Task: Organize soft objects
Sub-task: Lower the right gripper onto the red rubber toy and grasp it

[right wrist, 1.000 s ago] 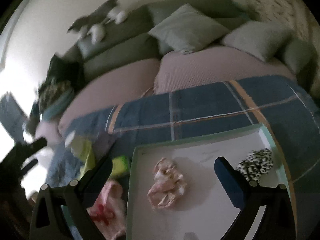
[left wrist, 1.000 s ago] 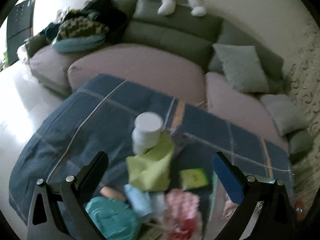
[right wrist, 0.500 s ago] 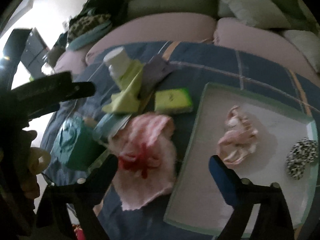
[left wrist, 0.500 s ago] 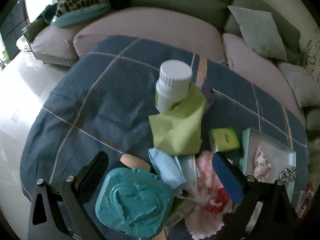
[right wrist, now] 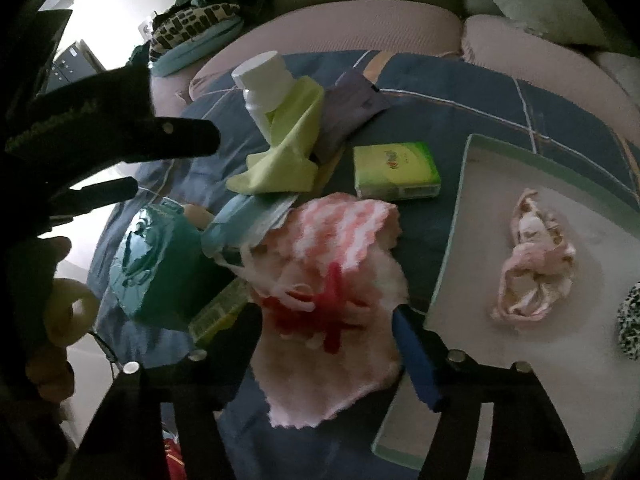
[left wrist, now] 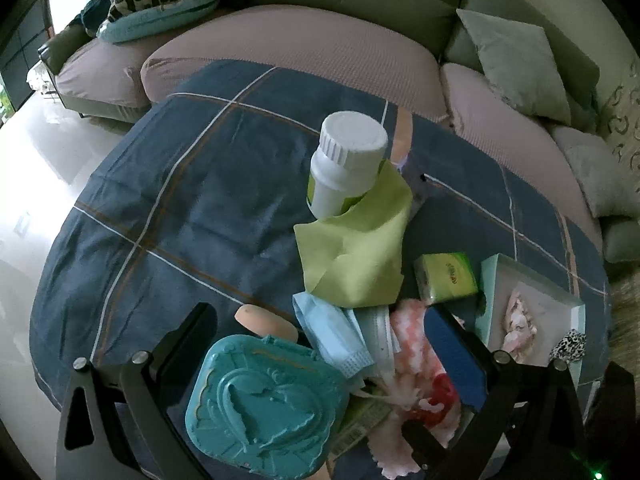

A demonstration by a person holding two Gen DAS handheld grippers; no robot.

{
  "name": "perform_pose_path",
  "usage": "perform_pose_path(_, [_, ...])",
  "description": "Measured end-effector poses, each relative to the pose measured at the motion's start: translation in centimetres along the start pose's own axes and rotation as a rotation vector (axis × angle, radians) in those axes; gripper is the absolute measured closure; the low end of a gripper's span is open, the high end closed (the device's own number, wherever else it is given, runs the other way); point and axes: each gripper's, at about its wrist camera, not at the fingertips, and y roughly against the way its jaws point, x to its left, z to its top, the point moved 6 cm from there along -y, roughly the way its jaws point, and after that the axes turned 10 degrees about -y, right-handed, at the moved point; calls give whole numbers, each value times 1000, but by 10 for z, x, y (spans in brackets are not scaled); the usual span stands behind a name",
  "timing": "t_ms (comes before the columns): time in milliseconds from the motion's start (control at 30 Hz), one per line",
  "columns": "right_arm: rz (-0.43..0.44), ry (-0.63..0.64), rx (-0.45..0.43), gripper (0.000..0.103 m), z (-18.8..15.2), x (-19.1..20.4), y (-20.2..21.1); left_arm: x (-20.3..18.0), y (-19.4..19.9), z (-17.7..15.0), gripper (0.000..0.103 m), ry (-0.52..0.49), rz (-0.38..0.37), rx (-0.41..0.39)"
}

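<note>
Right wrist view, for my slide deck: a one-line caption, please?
Right gripper closing around a pink knitted cloth beside a tray.

The right tool [right wrist: 328,330] straddles a fringed pink-and-white knitted cloth with a red bow [right wrist: 324,280], its jaws closing with the cloth between them (the pads not yet pressing it). The cloth lies on the blue plaid-covered surface [right wrist: 460,120], just left of a pale green-rimmed white tray [right wrist: 452,232] holding a crumpled pink fabric piece [right wrist: 532,264]. Behind it sit a green tissue packet [right wrist: 394,170], a lime-green cloth [right wrist: 288,148] against a white plastic bottle [right wrist: 264,84], and a teal embossed box [right wrist: 156,264].
</note>
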Motion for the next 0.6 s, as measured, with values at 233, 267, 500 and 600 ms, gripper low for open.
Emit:
perform_pose_path(233, [28, 30, -7, 52, 0, 11, -5, -1, -5, 0, 0, 0, 12, 14])
perform_pose_path(267, [30, 30, -6, 52, 0, 11, -6, -1, -5, 0, 0, 1, 13, 13])
perform_pose_path(500, [31, 38, -5, 53, -3, 7, 3, 1, -6, 0, 0, 11, 12, 11])
perform_pose_path(600, [40, 29, -22, 53, 0, 2, 13, 3, -6, 0, 0, 21, 16, 8])
